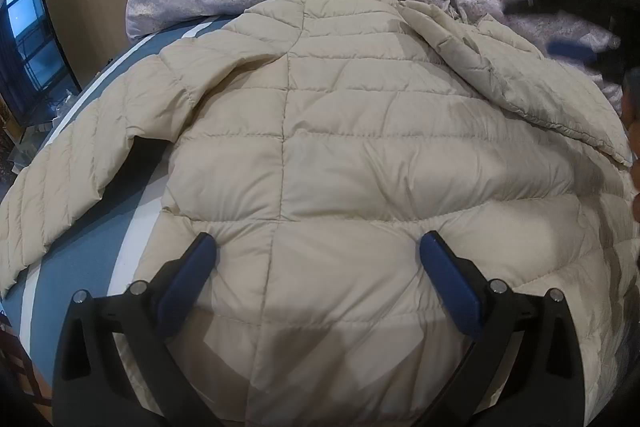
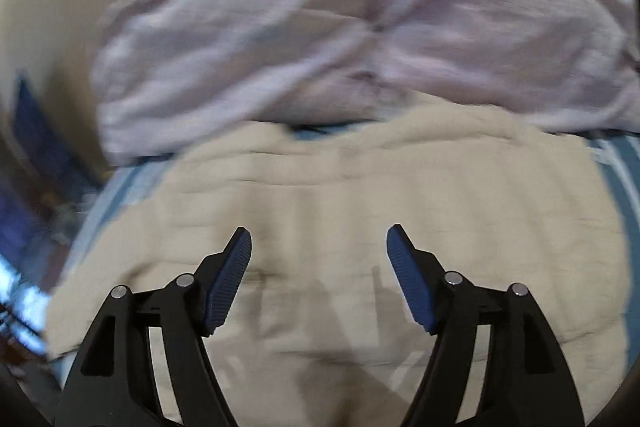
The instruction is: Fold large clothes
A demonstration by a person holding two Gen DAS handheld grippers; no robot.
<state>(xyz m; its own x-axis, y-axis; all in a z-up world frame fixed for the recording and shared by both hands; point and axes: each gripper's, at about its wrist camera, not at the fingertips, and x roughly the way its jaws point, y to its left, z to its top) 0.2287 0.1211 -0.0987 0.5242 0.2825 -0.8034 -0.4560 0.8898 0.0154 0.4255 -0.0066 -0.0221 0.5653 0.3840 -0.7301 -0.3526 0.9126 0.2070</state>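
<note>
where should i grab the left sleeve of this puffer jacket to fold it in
Grip the left sleeve near its cuff end, coming from the outer side. It lies flat and spread away from the cream puffer jacket body on the striped bedsheet, so its free end probably lifts easiest.

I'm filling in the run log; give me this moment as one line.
stage: mid-fold | jacket: flat on bed, one sleeve folded in | left gripper: jaws open, on jacket | right gripper: jaws open, empty
</note>
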